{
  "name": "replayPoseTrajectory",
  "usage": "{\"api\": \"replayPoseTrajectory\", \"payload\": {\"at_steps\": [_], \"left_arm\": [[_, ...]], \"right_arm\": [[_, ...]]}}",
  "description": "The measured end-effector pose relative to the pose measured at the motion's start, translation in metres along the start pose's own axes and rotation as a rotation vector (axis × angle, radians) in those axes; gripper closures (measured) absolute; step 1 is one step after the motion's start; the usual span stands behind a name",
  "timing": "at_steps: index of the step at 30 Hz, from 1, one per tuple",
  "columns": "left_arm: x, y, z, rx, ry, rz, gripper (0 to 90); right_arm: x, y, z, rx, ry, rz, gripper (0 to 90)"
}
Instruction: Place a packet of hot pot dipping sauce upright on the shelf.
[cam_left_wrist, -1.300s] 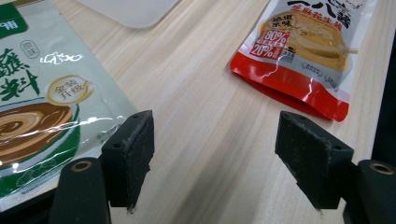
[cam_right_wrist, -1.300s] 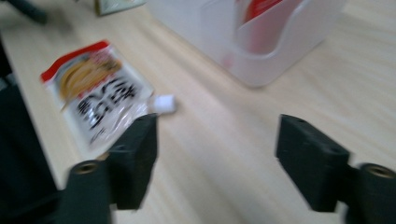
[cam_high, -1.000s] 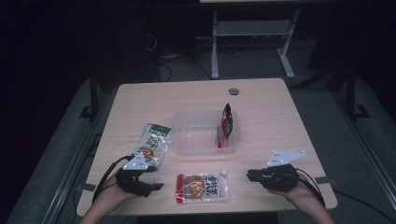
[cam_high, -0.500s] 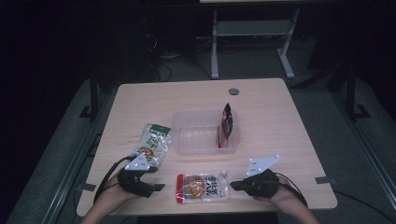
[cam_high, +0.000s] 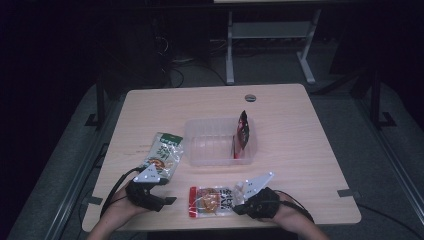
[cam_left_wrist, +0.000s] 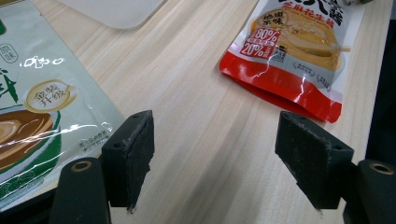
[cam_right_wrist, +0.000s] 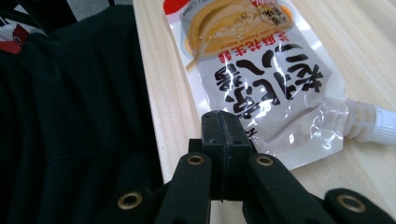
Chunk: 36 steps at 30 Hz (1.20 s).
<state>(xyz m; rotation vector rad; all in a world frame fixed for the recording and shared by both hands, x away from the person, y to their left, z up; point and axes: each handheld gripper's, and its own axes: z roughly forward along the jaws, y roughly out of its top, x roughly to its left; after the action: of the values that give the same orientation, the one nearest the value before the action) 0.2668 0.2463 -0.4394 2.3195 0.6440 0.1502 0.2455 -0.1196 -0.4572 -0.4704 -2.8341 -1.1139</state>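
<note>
From above we see the right gripper (cam_high: 239, 206) at the edge of the red pouch (cam_high: 212, 201) near the table's (cam_high: 300, 130) front edge; the left gripper (cam_high: 167, 200) rests by the green pouch (cam_high: 163, 154). In the left gripper view our jaws stand wide over bare wood, and the red pouch (cam_left_wrist: 292, 46) reads "80%" and "20%". In the right gripper view the jaws press together at the pouch's (cam_right_wrist: 261, 74) near edge; whether they pinch it, we cannot tell.

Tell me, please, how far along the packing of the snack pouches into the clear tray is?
One dark red pouch already stands in the clear tray. The right hand-held gripper, jaws shut, is at the edge of the spouted pouch; a firm grip is unclear. The green pouch lies untouched beside the open left hand-held gripper.
</note>
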Motion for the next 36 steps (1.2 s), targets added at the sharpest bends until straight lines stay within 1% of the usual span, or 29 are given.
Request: {"api": "replayPoseTrajectory", "payload": {"at_steps": [2, 4, 5, 6, 7, 8, 10, 11, 12, 16, 17, 19, 21, 22, 24, 28, 29, 30, 32, 35, 36], "left_arm": [[0.001, 0.0, 0.0, 0.004, 0.001, 0.006, 28.1], [0.0, 0.0, 0.001, -0.003, -0.001, -0.001, 28.1], [-0.001, 0.001, 0.001, -0.001, -0.002, 0.001, 28.0], [-0.001, 0.001, 0.0, 0.003, -0.002, 0.003, 28.0], [-0.001, 0.001, 0.0, 0.003, -0.002, 0.004, 28.1], [-0.001, 0.001, 0.0, 0.003, -0.002, 0.004, 28.0], [0.0, 0.001, 0.0, 0.004, -0.002, 0.004, 28.1], [-0.001, 0.001, 0.0, 0.003, -0.002, 0.001, 28.0], [0.0, 0.001, 0.0, 0.004, -0.001, 0.001, 28.0], [0.0, 0.0, -0.001, 0.005, -0.001, 0.005, 28.0], [0.0, 0.0, -0.001, 0.005, -0.001, 0.005, 28.0], [0.0, 0.0, 0.0, 0.002, -0.002, 0.003, 28.1], [0.0, 0.0, 0.0, 0.003, -0.002, 0.004, 28.0], [0.0, 0.001, 0.0, 0.009, -0.003, 0.01, 28.1], [-0.001, 0.001, 0.0, 0.008, -0.004, 0.007, 28.1], [-0.001, 0.002, 0.001, 0.01, -0.003, 0.015, 28.1], [-0.001, 0.003, 0.001, 0.013, -0.004, 0.015, 28.1], [-0.001, 0.003, 0.001, 0.017, -0.005, 0.025, 28.0], [-0.003, 0.003, 0.001, 0.005, -0.006, 0.017, 28.0], [-0.002, 0.002, 0.0, 0.011, -0.009, 0.017, 28.1], [-0.002, 0.002, 0.001, 0.005, -0.01, 0.011, 28.0]], "right_arm": [[-0.003, -0.001, 0.001, -0.003, -0.011, -0.011, 89.7], [-0.004, -0.001, 0.0, 0.002, -0.017, 0.008, 89.7], [-0.005, -0.001, 0.0, 0.003, -0.011, 0.014, 89.7], [-0.005, -0.001, 0.0, 0.003, -0.011, 0.008, 89.7], [-0.004, -0.001, 0.0, -0.001, 0.0, 0.007, 89.7], [-0.003, 0.0, 0.001, -0.006, 0.02, -0.006, 89.7], [0.002, 0.001, 0.005, 0.014, 0.029, -0.027, 89.7], [0.004, 0.002, 0.007, 0.02, 0.045, -0.031, 89.7], [0.005, 0.003, 0.008, 0.026, 0.044, -0.04, 89.7], [0.005, 0.004, 0.01, 0.034, 0.05, -0.047, 89.8], [0.006, 0.004, 0.01, 0.037, 0.064, -0.052, 89.7], [0.007, 0.003, 0.011, 0.05, 0.054, -0.054, 89.7], [0.006, 0.002, 0.011, 0.051, 0.028, -0.054, 89.8], [0.004, 0.002, 0.01, 0.048, 0.019, -0.047, 89.8], [0.0, 0.003, 0.01, 0.048, 0.001, -0.039, 89.8], [-0.008, 0.005, 0.011, 0.039, -0.033, -0.021, 89.8], [-0.009, 0.006, 0.011, 0.038, -0.04, -0.021, 89.8], [-0.011, 0.008, 0.012, 0.039, -0.045, -0.024, 89.8], [-0.014, 0.011, 0.014, 0.038, -0.058, -0.021, 89.8], [-0.02, 0.013, 0.014, 0.034, -0.084, -0.007, 89.8], [-0.022, 0.013, 0.014, 0.035, -0.091, -0.005, 89.8]]}}
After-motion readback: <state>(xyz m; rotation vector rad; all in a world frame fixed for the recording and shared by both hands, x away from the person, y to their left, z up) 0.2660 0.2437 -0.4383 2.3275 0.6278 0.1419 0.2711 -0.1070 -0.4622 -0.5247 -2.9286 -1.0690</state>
